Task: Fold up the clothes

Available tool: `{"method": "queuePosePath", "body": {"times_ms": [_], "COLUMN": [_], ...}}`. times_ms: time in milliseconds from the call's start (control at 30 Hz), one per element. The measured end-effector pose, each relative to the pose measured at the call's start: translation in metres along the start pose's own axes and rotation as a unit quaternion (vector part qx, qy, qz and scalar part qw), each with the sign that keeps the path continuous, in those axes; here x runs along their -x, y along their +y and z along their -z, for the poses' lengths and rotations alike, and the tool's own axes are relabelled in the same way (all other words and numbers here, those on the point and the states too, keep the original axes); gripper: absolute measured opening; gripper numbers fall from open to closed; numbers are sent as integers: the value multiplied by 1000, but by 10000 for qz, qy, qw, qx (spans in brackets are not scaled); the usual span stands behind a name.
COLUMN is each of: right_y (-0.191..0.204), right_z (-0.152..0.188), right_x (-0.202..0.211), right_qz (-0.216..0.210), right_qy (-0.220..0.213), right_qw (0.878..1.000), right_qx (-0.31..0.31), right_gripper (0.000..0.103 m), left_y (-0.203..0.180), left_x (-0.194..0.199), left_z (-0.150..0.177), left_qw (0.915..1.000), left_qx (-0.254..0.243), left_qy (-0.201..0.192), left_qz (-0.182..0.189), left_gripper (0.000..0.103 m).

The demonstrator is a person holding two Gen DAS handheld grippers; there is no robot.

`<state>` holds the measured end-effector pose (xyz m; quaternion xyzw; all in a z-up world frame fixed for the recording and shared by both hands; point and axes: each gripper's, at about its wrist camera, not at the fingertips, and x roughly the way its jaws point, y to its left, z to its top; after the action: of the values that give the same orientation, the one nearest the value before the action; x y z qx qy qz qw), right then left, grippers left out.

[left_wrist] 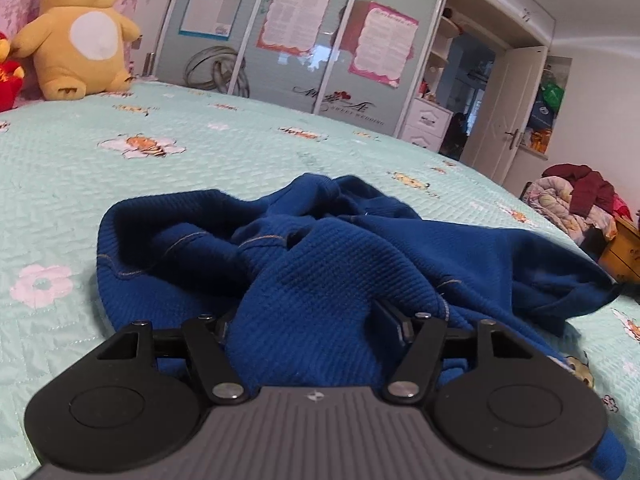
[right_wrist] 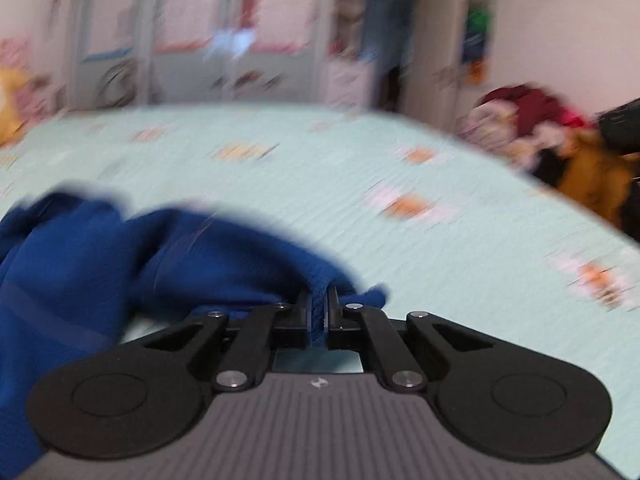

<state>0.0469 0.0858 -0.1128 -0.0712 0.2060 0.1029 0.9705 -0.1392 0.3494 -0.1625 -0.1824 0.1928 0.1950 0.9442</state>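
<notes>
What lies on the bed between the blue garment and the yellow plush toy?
Nothing but bare bedspread, printed with flowers and bees. The left wrist view shows it between the crumpled blue garment and the yellow plush toy.

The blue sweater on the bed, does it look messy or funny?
Yes. The blue sweater lies crumpled in a heap on the green bedspread, not flat. One edge is pinched in the right gripper, and bunched cloth sits between the left gripper's open jaws.
</notes>
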Motion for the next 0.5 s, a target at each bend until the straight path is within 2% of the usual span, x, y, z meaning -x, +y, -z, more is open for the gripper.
{"method": "queuePosePath", "body": {"times_ms": [100,133,200,233,267,333,400,500], "right_y": [-44,-51,-59,-56,-53,-40,-19,15], "right_z": [-24,-27,-24,-16,-8,11,30,55], "right_x": [17,20,33,42,50,69,81,91], "right_qz": [700,813,712,498,284,-159,-763,-1831], "right_qy": [-413,-373,-181,-114,-47,72,390,1106], "right_qw": [9965,9958,9965,9977,9983,9977,9919,9663], "right_qx": [-179,-207,-403,-451,-498,-653,-934,-1433], "right_gripper": [4,6,14,30,51,69,69,69], "left_y": [-1,-1,-1,-1,-2,-1,-1,-2], "left_x": [1,0,0,-1,-1,-2,-2,-3], "left_z": [0,0,0,0,1,2,2,3], "left_qw": [10000,9999,9999,9999,9999,9999,9999,9998], "left_qx": [-8,-20,-37,-41,-46,-62,-64,-68], "left_qy": [25,38,63,79,94,114,126,136], "left_qz": [89,93,101,100,101,96,89,84], "left_gripper": [67,67,68,69,69,69,70,70]}}
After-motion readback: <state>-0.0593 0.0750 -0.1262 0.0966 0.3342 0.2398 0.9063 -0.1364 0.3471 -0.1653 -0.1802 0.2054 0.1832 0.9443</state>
